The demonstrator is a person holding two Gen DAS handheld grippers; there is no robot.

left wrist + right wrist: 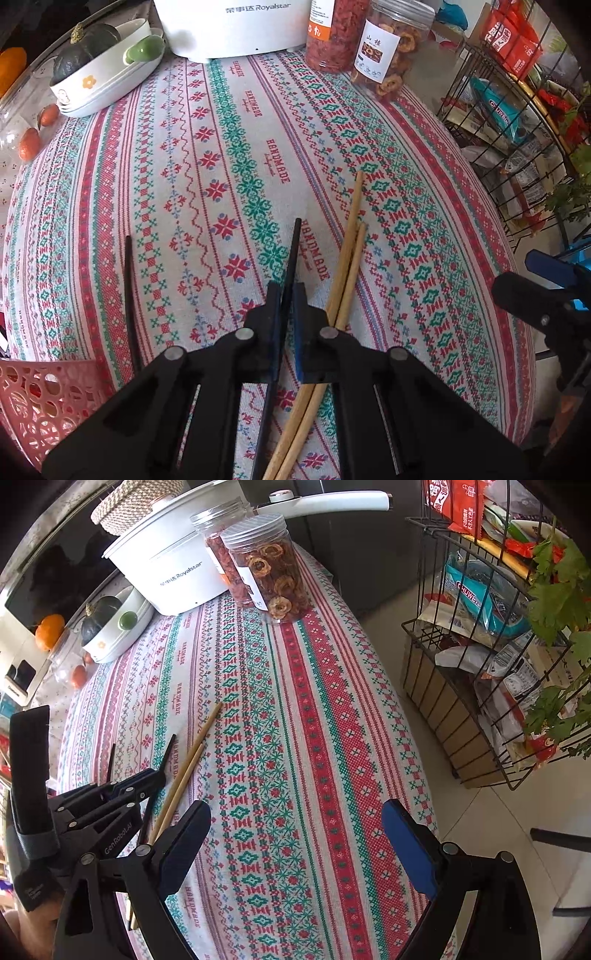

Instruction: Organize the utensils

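My left gripper (287, 295) is shut on a black chopstick (292, 251), which sticks forward between its fingers just above the patterned tablecloth. A pair of wooden chopsticks (349, 254) lies on the cloth just right of it. A second black chopstick (128, 291) lies to the left, near the pink basket (44, 402). My right gripper (295, 819) is open and empty over the cloth, right of the left gripper (157, 771). The wooden chopsticks also show in the right wrist view (192, 760).
A white Royalstar cooker (232, 26), two jars of dried fruit (391, 51) and a white dish with a squash (99, 70) stand at the back. A wire rack of snack packets (491, 638) stands right of the table edge.
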